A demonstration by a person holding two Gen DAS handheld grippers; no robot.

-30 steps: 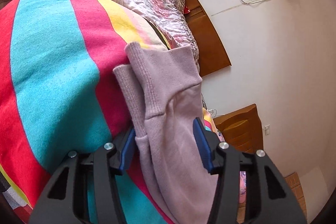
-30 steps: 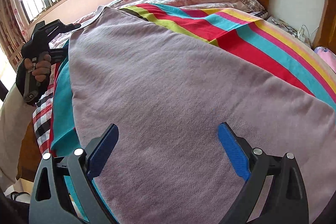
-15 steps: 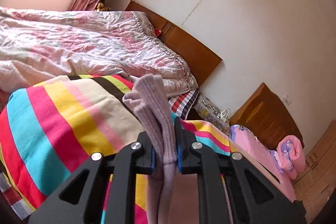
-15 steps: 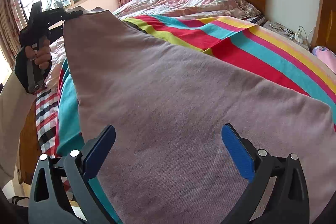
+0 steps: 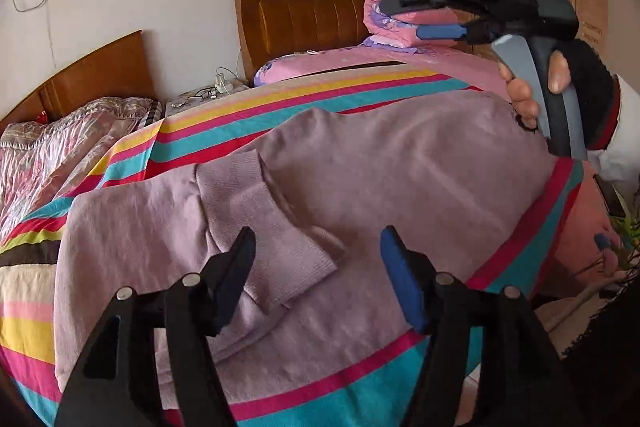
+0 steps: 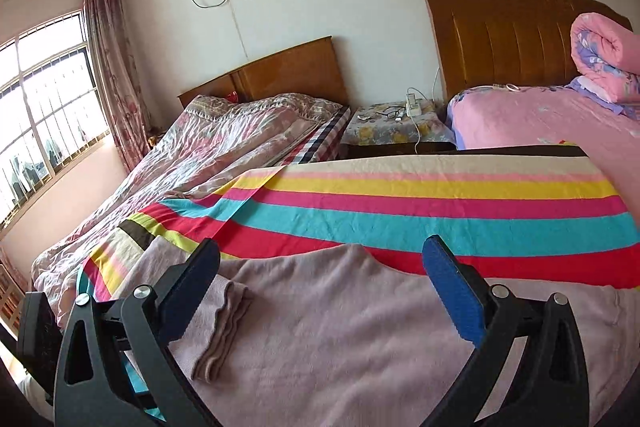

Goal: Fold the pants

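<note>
The mauve pants (image 5: 400,167) lie folded over on the striped blanket (image 5: 280,107). Their ribbed cuffs (image 5: 272,227) rest on top of the trouser fabric. My left gripper (image 5: 316,255) hovers just over the cuffs with its jaws opening; the cuffs lie loose beneath them, not pinched. In the right wrist view the pants (image 6: 340,327) fill the foreground, with the cuffs (image 6: 216,327) at the left. My right gripper (image 6: 324,267) stands wide open above the fabric with nothing between its fingers. It also shows in the left wrist view as the right gripper (image 5: 404,19), held in a hand above the pants' far end.
The blanket (image 6: 400,203) spans two beds. One has a crinkled floral quilt (image 6: 200,155), the other a pink sheet and a rolled pink quilt (image 6: 600,59). A nightstand (image 6: 392,131) with a charger and glasses stands between the wooden headboards. A window is at the left.
My left gripper swung the pinched cuffs across onto the pants, then let them go and opened. My right gripper lifted off the fabric and now looks towards the headboards.
</note>
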